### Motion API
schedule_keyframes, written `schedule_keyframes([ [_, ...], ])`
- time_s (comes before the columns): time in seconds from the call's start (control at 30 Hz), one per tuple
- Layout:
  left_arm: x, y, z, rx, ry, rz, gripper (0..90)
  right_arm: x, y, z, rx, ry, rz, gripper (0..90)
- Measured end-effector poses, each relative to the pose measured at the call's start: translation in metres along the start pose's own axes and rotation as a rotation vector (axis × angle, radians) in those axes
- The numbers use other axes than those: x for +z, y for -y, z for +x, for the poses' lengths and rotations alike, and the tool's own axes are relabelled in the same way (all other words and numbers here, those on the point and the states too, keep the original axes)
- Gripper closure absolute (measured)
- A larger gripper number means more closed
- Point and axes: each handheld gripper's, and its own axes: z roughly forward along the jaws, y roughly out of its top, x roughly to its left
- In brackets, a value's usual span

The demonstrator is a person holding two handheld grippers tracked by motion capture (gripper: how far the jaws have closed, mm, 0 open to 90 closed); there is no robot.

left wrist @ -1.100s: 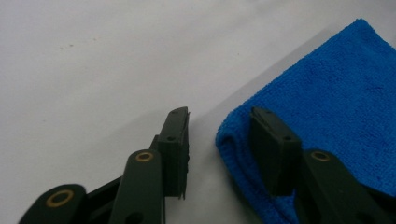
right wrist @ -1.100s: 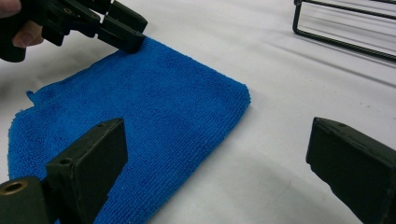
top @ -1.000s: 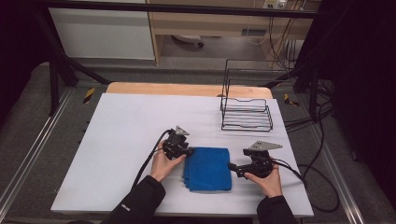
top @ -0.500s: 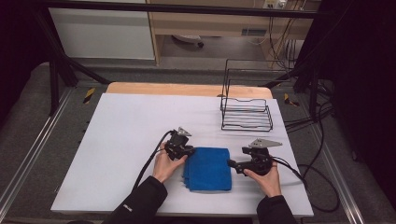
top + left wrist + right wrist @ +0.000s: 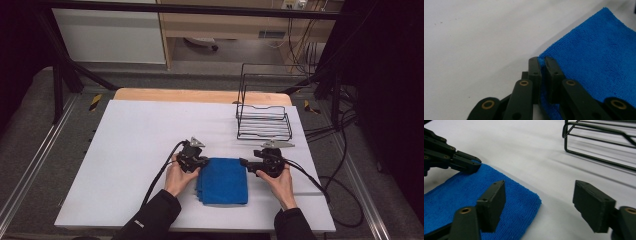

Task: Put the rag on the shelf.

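A folded blue microfibre cloth lay near the white worktop's front edge — the left gripper pinched shut on one far corner, the right gripper, jaws just closing yet wide, straddling the other.

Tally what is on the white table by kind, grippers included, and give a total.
Blue folded cloth: 1
Black wire rack: 1
Handheld grippers: 2, the left gripper and the right gripper
Total: 4
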Motion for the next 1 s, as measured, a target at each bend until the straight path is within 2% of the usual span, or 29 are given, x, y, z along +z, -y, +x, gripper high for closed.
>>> schedule_keyframes([
  [0.03, 0.000, 0.000, 0.000, 0.001, 0.000, 0.000, 83.9, 0.005, -0.001, 0.000, 0.008, 0.000, 0.010, 33.6],
  [0.1, 0.000, 0.000, 0.001, 0.002, 0.001, -0.001, 83.9, 0.008, -0.001, 0.001, 0.011, -0.002, 0.016, 35.5],
  [0.13, 0.000, 0.000, 0.001, -0.009, 0.008, -0.002, 83.9, 0.010, -0.001, 0.001, 0.005, 0.003, 0.026, 38.2],
  [0.27, 0.000, 0.000, 0.001, -0.004, 0.006, -0.002, 83.9, 0.014, 0.000, 0.000, -0.002, 0.007, 0.057, 49.1],
  [0.53, 0.000, 0.000, 0.002, -0.002, 0.007, -0.006, 83.9, 0.017, 0.002, 0.001, 0.010, -0.007, 0.092, 61.8],
  [0.63, 0.000, 0.000, 0.003, -0.004, 0.014, -0.005, 83.9, 0.020, 0.003, 0.001, 0.015, -0.014, 0.113, 66.4],
  [0.67, 0.000, 0.000, 0.003, -0.011, 0.021, -0.004, 83.9, 0.020, 0.004, 0.002, 0.018, -0.026, 0.123, 70.3],
  [0.8, 0.000, 0.000, 0.004, -0.010, 0.029, -0.002, 84.0, 0.020, 0.004, 0.003, 0.020, -0.033, 0.129, 76.0],
  [0.87, 0.000, 0.000, 0.004, -0.014, 0.028, -0.004, 84.2, 0.020, 0.005, 0.003, 0.033, -0.045, 0.134, 81.1],
  [1.0, 0.000, 0.001, 0.005, -0.022, 0.033, -0.009, 84.5, 0.019, 0.004, 0.003, 0.051, -0.055, 0.147, 85.1],
])
